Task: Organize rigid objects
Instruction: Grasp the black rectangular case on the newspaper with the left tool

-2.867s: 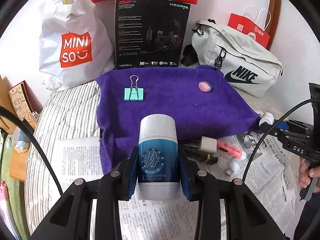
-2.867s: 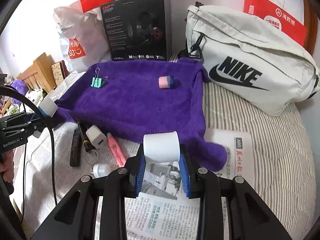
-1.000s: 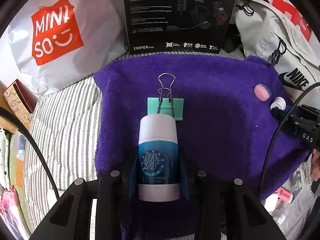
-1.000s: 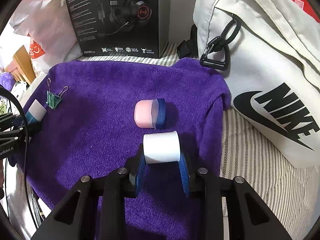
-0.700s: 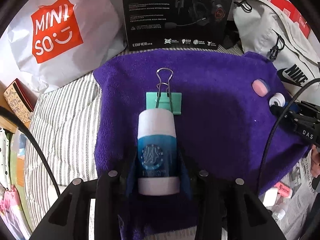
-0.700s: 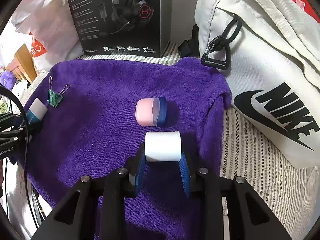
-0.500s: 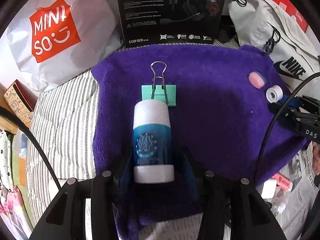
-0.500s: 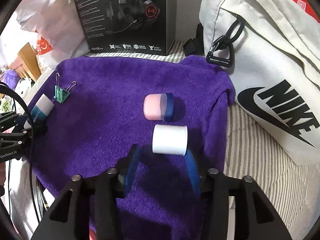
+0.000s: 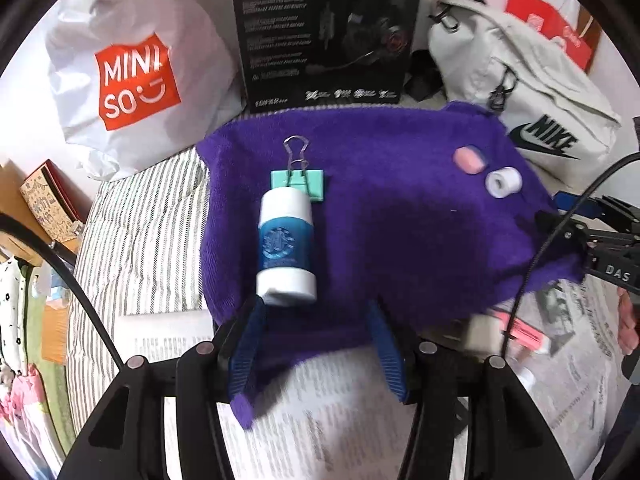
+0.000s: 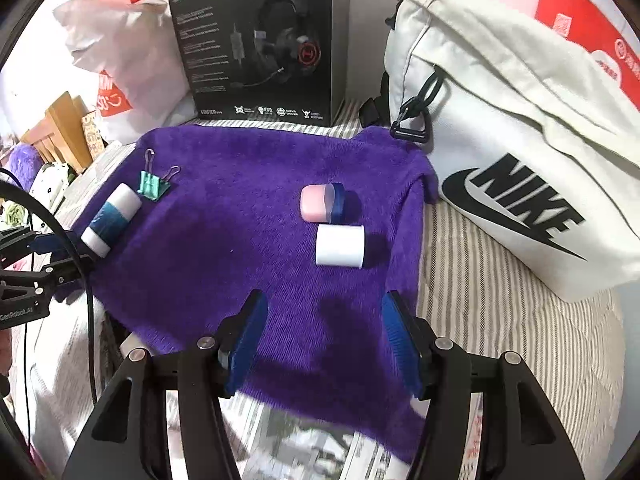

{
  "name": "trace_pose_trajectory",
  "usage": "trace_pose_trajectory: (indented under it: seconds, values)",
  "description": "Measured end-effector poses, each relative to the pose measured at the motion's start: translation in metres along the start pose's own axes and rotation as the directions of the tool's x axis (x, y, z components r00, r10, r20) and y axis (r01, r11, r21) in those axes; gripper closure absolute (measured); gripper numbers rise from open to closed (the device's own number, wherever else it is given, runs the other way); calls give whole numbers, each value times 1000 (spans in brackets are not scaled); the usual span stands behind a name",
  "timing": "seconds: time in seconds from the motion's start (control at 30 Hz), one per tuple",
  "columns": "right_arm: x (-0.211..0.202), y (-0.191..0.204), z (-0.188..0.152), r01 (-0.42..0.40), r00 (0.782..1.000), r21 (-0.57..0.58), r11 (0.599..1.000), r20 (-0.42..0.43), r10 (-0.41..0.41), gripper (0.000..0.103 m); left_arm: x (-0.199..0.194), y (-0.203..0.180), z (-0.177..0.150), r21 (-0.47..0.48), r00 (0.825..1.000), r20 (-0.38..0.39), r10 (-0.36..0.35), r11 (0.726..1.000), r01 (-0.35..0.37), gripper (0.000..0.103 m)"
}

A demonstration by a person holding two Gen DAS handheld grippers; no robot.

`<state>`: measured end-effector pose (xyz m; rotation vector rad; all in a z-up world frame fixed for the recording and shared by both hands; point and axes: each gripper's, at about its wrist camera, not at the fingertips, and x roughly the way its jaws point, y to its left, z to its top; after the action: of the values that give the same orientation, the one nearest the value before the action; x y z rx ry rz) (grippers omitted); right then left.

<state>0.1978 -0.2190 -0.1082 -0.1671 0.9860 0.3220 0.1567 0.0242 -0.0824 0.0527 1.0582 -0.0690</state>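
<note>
- Left gripper [image 9: 316, 340]: jaws apart, holding nothing; blue-and-white bottle [image 9: 285, 248] lying on the purple towel [image 9: 400, 240] at 12 o'clock just ahead of the left jaw, long axis pointing away, far cap touching the green binder clip [image 9: 297, 182].
- Right gripper [image 10: 324, 340]: jaws apart, empty; white cylinder [image 10: 340, 245] on its side at 12 o'clock, axis crosswise, pink-and-blue container [image 10: 322, 202] just beyond.
- No container open for sorting; white Nike bag [image 10: 520, 152] closed at 2 o'clock.
- Likely next: fetching the pink highlighter [image 9: 524, 330], nearer the right side.

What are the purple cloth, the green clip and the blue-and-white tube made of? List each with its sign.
Purple cloth: soft fabric, likely microfibre towel; fuzzy matte pile.
Green clip: painted metal body, probably; its wire handles are bare and shiny.
Blue-and-white tube: looks like smooth plastic with a faint sheen and a printed blue band.
</note>
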Motion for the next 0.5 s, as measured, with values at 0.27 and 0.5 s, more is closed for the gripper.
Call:
trace_pose_trajectory:
  seconds: [0.27, 0.5]
  values:
    - [-41, -3, -27, 23, 998, 64, 998, 49, -26, 39, -15, -21, -32, -16, 998, 20, -59, 998, 59, 50]
    - [-76, -6, -57, 0, 996, 135, 991, 88, -12, 36, 13, -47, -54, -28, 993, -56, -101, 995, 100, 50]
